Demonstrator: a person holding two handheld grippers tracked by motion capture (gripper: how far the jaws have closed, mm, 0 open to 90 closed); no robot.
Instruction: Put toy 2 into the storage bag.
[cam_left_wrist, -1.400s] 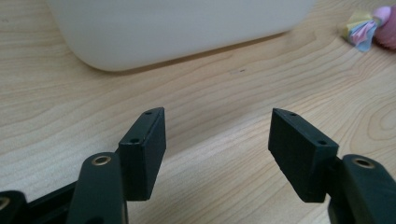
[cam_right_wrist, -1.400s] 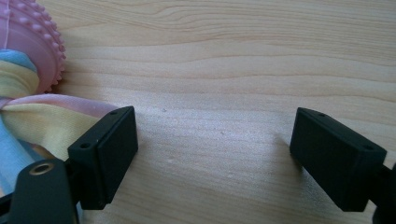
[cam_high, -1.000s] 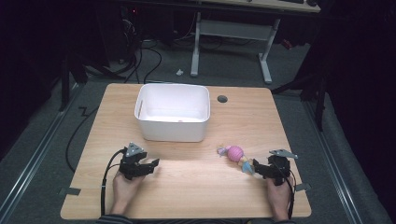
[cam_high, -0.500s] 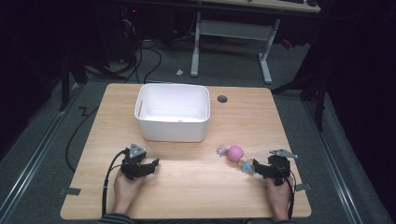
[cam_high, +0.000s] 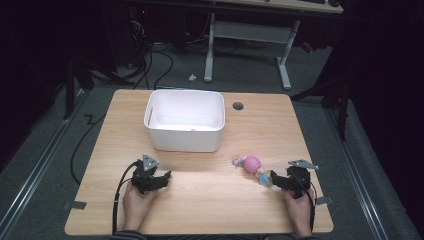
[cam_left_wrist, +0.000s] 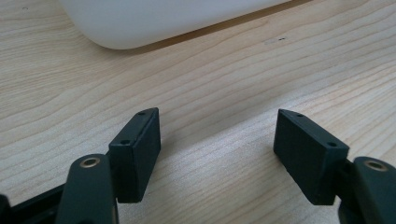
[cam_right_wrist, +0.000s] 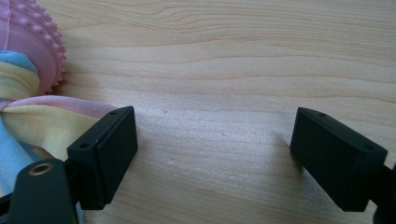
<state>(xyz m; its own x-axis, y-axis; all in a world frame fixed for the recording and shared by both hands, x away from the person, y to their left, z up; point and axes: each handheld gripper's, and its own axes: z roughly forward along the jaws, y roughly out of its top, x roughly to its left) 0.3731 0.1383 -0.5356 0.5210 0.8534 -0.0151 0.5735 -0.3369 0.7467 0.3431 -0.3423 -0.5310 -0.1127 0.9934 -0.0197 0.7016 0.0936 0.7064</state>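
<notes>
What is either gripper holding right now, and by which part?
Nothing is held. The left gripper is open over bare table. The right gripper is open too; the pink toy lies outside its left finger, not between the fingers.

On the table (cam_high: 200, 210), the tub (cam_high: 185, 120) sits toward the far side, left of the middle. The toy (cam_high: 252, 165) lies nearer the person, to the tub's right. The left gripper (cam_high: 162, 178) rests before the tub; the right gripper (cam_high: 272, 179) lies just beside the toy's near end.
</notes>
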